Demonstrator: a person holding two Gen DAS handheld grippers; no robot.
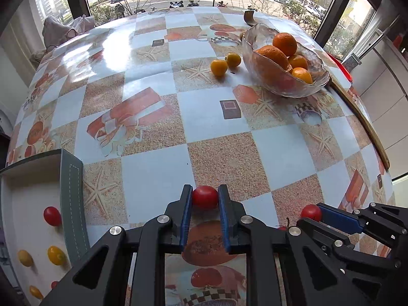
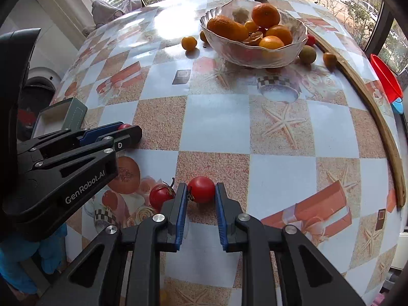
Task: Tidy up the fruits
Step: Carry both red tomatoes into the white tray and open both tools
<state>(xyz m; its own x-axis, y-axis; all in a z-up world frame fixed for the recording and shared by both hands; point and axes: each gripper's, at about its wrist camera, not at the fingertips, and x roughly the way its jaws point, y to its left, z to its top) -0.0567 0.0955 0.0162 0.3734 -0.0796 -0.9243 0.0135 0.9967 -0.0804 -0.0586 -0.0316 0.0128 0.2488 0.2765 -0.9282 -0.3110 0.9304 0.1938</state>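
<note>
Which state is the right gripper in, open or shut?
Shut on a cherry tomato. The right gripper has both blue fingers pressed against the tomato's sides in its own wrist view.

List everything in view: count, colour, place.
Held cherry tomatoes: two, red, one in the left gripper, one in the right gripper.
Loose cherry tomato: one, red, on the table left of the right gripper.
Tray: one, grey rim, white inside, table's left edge, holding small red and yellow tomatoes.
Glass bowl: one, clear, far side, holding oranges.
Small fruits: two, yellow-orange, left of the bowl.
Tablecloth: one, blue and sand checks.
Left gripper: black, blue pads, shut on a tomato.
Right gripper: the same, shut on a tomato.
</note>
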